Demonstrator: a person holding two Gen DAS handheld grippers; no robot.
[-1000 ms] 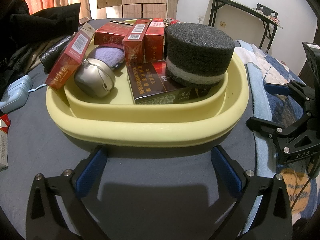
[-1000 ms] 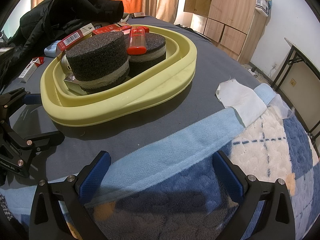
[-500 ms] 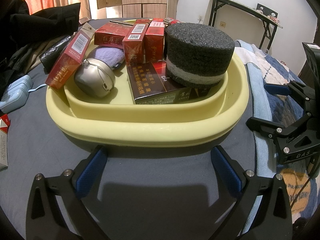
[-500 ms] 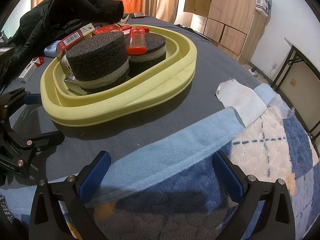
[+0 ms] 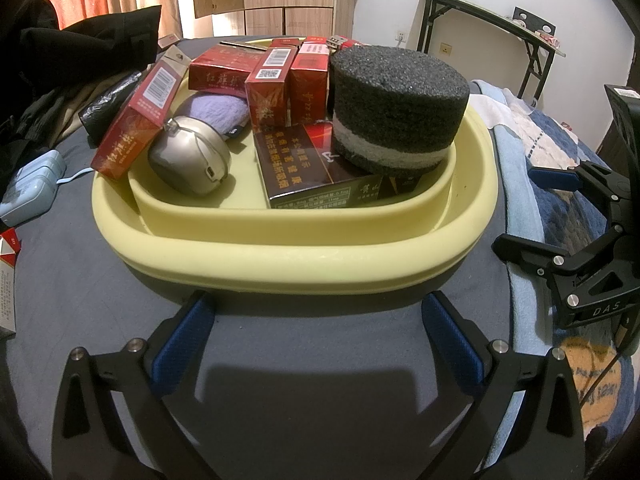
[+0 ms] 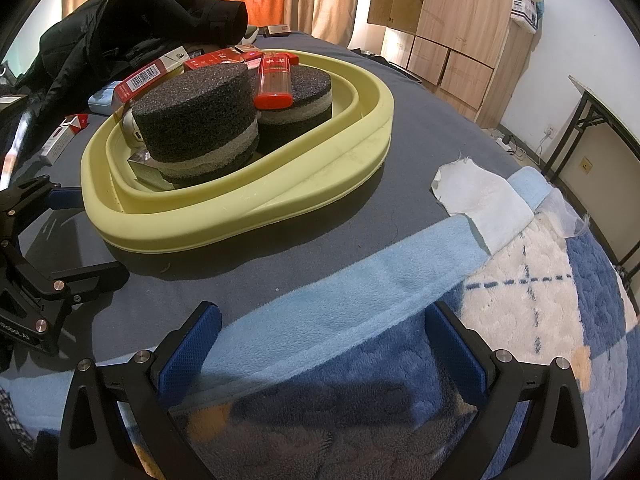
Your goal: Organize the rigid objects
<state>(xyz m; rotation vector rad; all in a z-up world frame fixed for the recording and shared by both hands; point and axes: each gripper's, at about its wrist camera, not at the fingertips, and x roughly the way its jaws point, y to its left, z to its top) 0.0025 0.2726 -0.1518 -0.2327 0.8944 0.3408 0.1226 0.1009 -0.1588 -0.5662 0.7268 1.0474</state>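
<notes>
A pale yellow tray (image 5: 296, 256) (image 6: 248, 208) lies on the grey bed cover. It holds several red cigarette boxes (image 5: 268, 88), a dark brown box (image 5: 296, 168), a silver round case (image 5: 188, 160), a purple cloth (image 5: 216, 106) and two dark foam cylinders (image 5: 396, 108) (image 6: 196, 120). A red lighter (image 6: 274, 80) lies on the farther cylinder (image 6: 304, 96). My left gripper (image 5: 316, 340) stands open just in front of the tray, holding nothing. My right gripper (image 6: 320, 348) stands open over the blue blanket, to the right of the tray, also holding nothing.
A blue and white fleece blanket (image 6: 520, 300) and a white cloth (image 6: 480, 200) lie right of the tray. Dark clothing (image 6: 132, 24) is heaped at the back left. Loose cigarette packs (image 6: 64, 136) and a light blue device (image 5: 32, 184) lie left of the tray.
</notes>
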